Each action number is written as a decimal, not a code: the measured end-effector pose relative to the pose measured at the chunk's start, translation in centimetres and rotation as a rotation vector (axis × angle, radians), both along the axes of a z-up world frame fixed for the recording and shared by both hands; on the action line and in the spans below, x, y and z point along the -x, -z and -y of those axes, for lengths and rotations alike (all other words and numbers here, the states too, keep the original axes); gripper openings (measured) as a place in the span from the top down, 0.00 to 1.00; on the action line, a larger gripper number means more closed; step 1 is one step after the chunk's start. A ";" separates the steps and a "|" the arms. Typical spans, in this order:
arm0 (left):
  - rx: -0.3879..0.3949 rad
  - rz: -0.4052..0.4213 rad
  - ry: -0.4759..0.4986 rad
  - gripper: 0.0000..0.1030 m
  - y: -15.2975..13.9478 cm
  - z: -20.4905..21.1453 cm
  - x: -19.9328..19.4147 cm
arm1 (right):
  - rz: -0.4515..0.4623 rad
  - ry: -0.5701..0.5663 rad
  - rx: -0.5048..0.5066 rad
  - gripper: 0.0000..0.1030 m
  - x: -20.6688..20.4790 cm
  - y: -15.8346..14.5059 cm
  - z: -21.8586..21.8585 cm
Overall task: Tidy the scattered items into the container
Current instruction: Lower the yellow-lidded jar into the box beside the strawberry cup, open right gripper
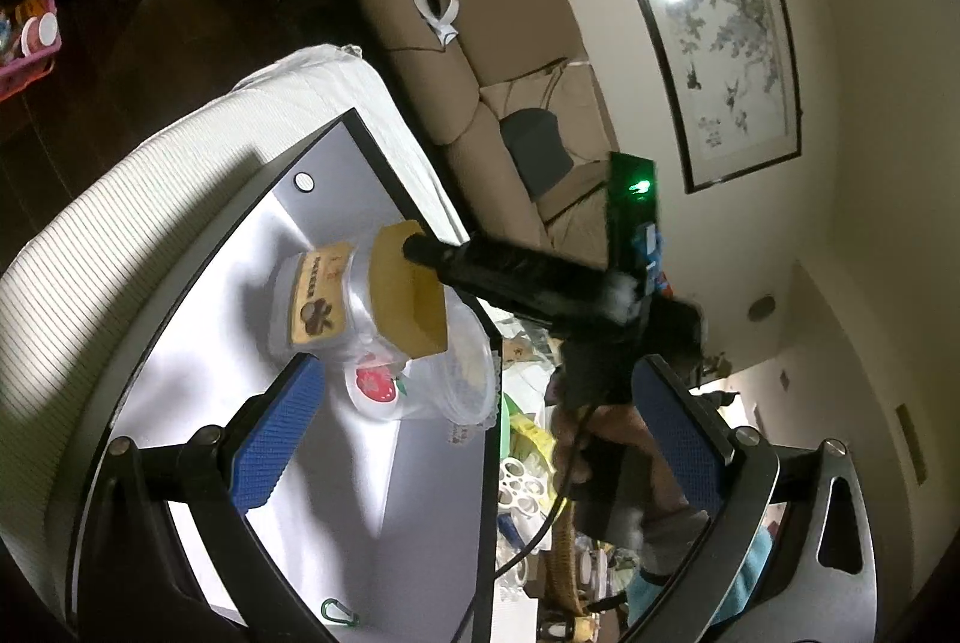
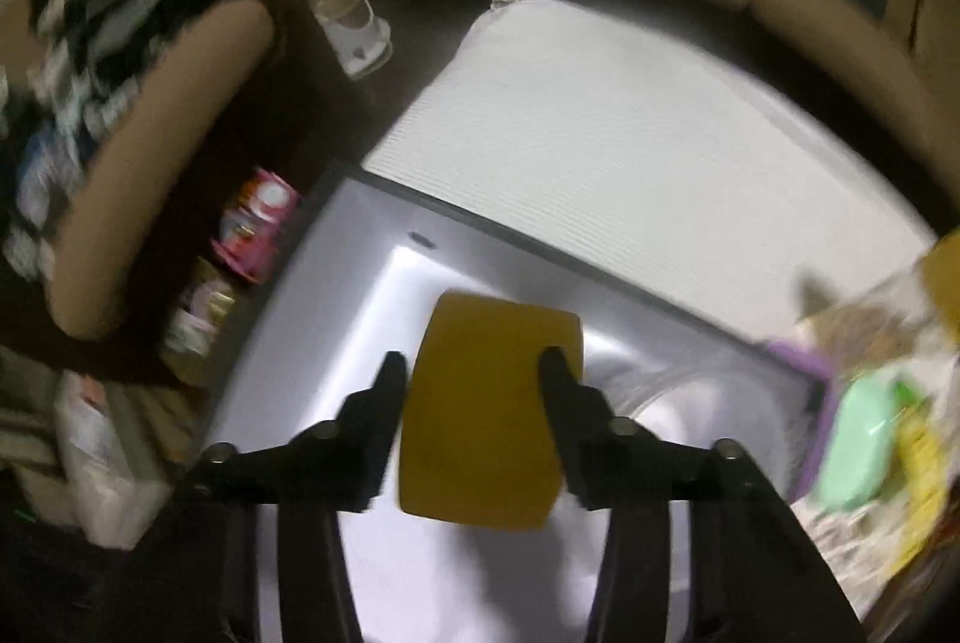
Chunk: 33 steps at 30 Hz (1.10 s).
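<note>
A grey container with a black rim (image 1: 360, 126) lies below both grippers, and its pale wall (image 2: 336, 283) also shows in the right wrist view. Inside it are a clear jar with a tan label (image 1: 318, 301) and a clear cup with a strawberry picture (image 1: 384, 385). My right gripper (image 2: 474, 367) is shut on a yellow block (image 2: 492, 403), with a black finger pressed on each side. It hangs over the container, just above the jar, where the block (image 1: 408, 289) appears again. My left gripper (image 1: 477, 373) stands open with blue pads, nothing between them.
A white ribbed mat (image 2: 630, 163) lies under and beyond the container. A beige sofa (image 1: 480, 42) stands behind it. Loose clutter, with green and yellow packets (image 2: 870, 433), lies to the container's right. A green carabiner (image 1: 339, 610) lies near the left gripper's base. A hand (image 1: 600, 439) holds the right gripper.
</note>
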State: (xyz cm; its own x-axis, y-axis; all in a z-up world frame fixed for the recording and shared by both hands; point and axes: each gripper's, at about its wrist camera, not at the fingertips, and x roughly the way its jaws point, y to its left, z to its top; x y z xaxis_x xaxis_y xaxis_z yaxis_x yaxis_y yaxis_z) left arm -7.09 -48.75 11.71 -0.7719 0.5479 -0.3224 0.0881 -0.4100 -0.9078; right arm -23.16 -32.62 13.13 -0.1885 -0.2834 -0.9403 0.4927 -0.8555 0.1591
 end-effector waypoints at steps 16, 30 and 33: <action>-0.006 -0.012 -0.004 0.00 -0.3 0.0 -0.3 | -0.034 -0.049 -0.053 0.24 -1.0 0.4 2.0; -0.019 -0.022 -0.014 0.00 -0.3 0.4 -0.4 | 0.275 0.186 0.357 0.37 2.4 3.3 -2.2; -0.019 -0.020 -0.008 0.00 -0.3 0.4 -0.3 | 0.237 0.143 0.307 0.37 2.4 4.1 -2.4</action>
